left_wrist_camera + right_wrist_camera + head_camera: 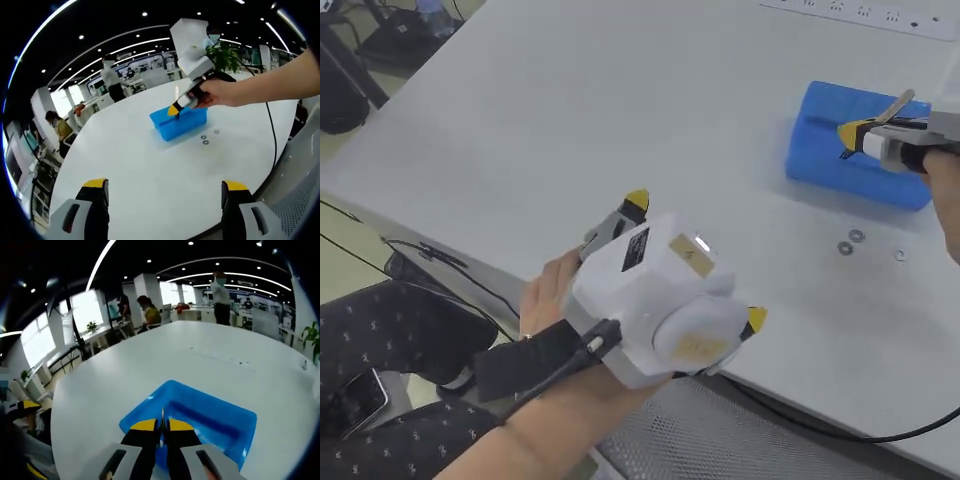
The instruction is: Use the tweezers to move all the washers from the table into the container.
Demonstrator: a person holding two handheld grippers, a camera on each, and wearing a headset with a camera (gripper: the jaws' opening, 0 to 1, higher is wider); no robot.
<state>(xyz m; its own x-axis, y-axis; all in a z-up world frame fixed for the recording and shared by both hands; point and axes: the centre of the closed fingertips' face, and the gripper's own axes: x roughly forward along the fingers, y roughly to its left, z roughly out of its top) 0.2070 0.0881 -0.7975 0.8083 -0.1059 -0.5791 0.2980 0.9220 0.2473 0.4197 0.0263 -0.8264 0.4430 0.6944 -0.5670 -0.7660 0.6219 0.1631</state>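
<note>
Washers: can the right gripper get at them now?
Probably yes. The right gripper, shut on the tweezers, hangs over the container; the washers lie on bare table beside it, nothing between.

The blue rectangular container (850, 150) sits open-topped, well back from the near edge of the bench (620, 120). Three small metal washers (857, 236) lie flat between it and that edge, two close together and one apart. The slim tweezers (898, 104) are pinched in the right claw (162, 426) above the container.
</note>
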